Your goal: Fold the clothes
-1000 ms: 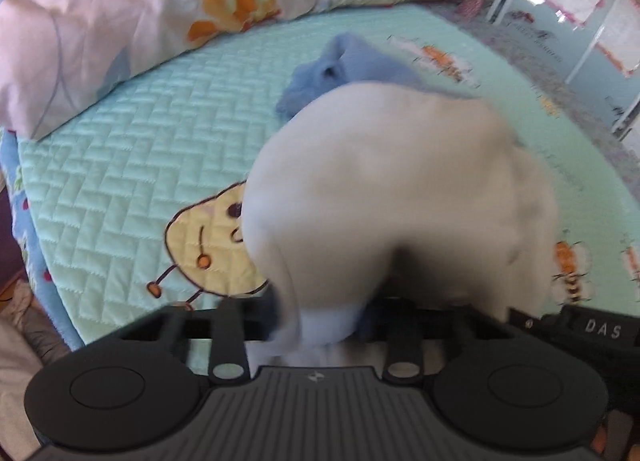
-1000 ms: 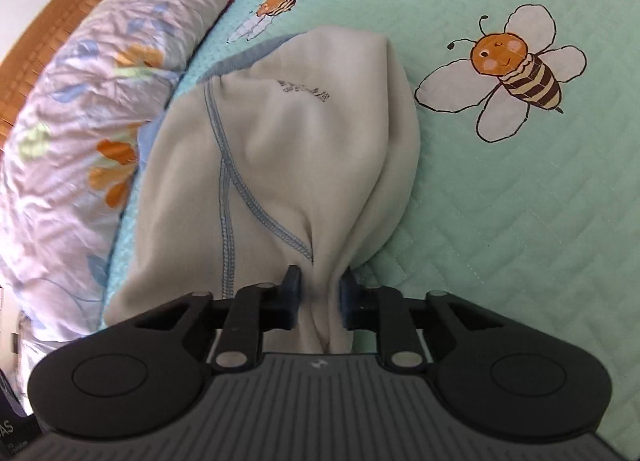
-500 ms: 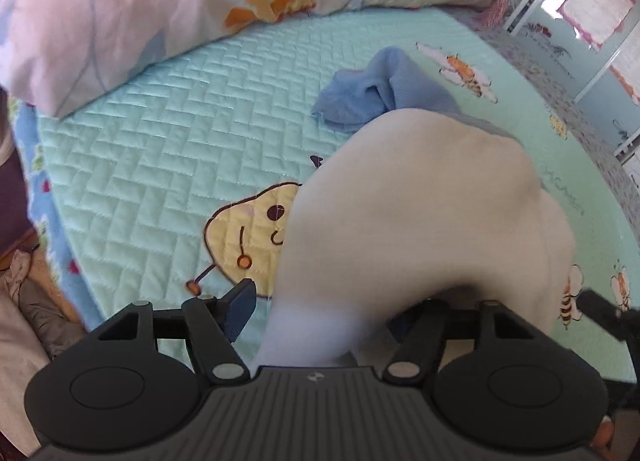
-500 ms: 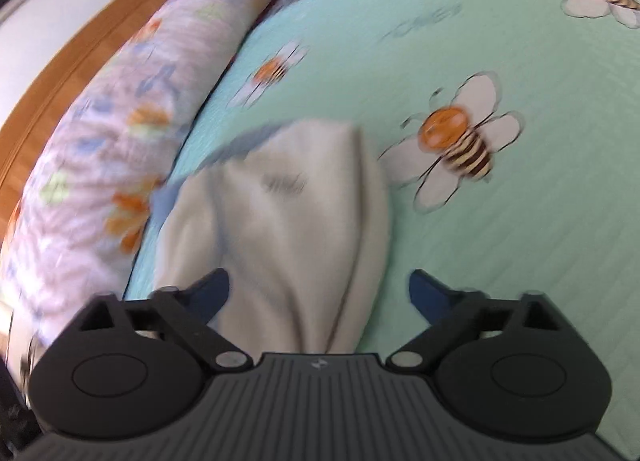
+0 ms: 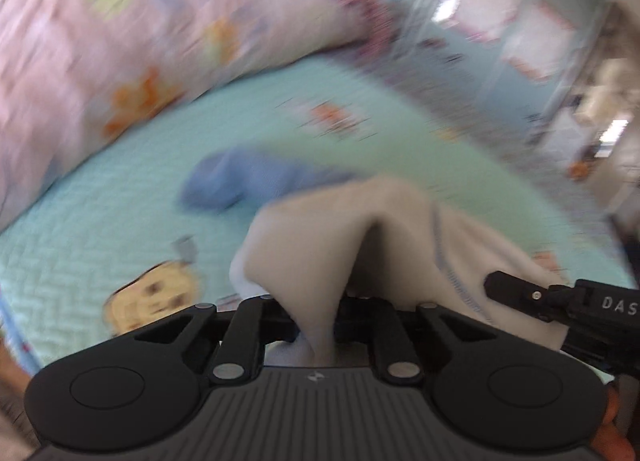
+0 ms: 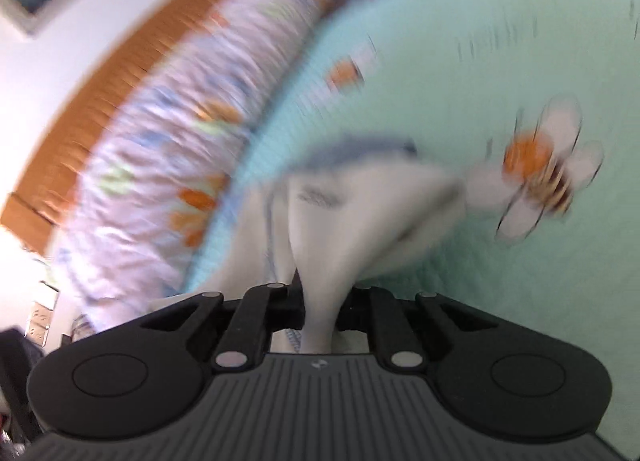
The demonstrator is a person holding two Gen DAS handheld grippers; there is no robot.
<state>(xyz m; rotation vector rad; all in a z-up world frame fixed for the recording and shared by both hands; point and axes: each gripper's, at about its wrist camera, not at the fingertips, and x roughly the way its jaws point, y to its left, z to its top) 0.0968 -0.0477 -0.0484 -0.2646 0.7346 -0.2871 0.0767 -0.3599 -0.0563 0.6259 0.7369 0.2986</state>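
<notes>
Left wrist view, everything smeared with blur: the left gripper (image 5: 316, 321) has its jaws closing on a bunched fold of the cream garment (image 5: 320, 237), cloth pinched between the fingers and rising in a tent from the mint quilt (image 5: 100, 229). A blue garment (image 5: 248, 181) lies just behind the cream one, toward the middle of the quilt. The floral pillow (image 5: 132, 53) runs along the quilt's far left edge. At the right edge of the view the right gripper's finger (image 5: 516, 293) pokes in against the cream cloth.

Right wrist view, blurred too: the right gripper (image 6: 320, 309) is closing its jaws on another gathered fold of the cream garment (image 6: 352, 213), fabric squeezed between them. The garment spreads out ahead on the quilt (image 6: 500, 41), beside the printed bee (image 6: 540, 173), the pillow (image 6: 168, 165) along the left edge.
</notes>
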